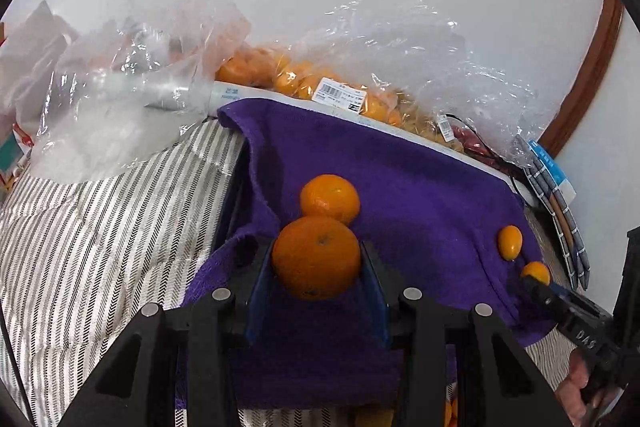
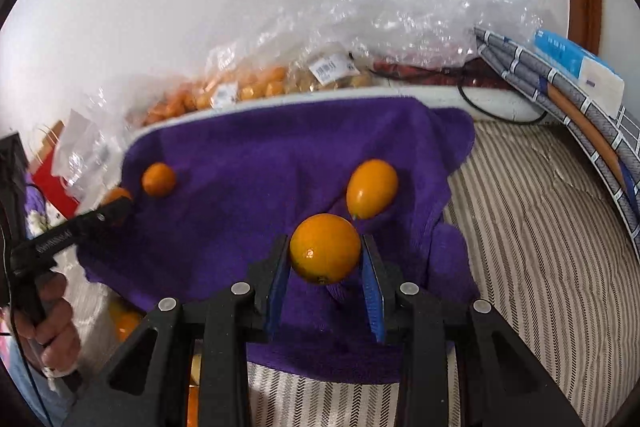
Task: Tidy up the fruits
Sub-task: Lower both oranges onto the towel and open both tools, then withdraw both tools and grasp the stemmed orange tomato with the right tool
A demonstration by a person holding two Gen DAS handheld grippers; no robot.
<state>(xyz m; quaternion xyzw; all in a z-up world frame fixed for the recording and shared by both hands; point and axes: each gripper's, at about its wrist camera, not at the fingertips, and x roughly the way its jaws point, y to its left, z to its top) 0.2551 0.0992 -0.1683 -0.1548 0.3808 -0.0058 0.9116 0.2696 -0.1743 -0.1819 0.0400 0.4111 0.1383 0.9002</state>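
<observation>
My left gripper (image 1: 317,259) is shut on a large mandarin (image 1: 316,257), held just above a purple towel (image 1: 400,187). A second mandarin (image 1: 330,199) lies on the towel right behind it. My right gripper (image 2: 325,255) is shut on a small round kumquat (image 2: 325,253) over the same purple towel (image 2: 260,147). An oval kumquat (image 2: 371,189) rests on the towel just beyond it. In the left wrist view that oval kumquat (image 1: 510,242) lies at the right, with the right gripper (image 1: 536,277) and its held kumquat (image 1: 535,271) below it. The right wrist view shows the left gripper (image 2: 118,205) at the far left beside the lying mandarin (image 2: 159,179).
Clear plastic bags of oranges (image 1: 280,75) and small fruit (image 2: 240,89) lie behind the towel along a white wall. A crumpled empty bag (image 1: 120,75) sits at left. Striped bedding (image 1: 100,227) surrounds the towel. Folded checked cloth (image 2: 560,99), a blue-white box (image 2: 580,63) and a black cable (image 2: 500,111) lie at right.
</observation>
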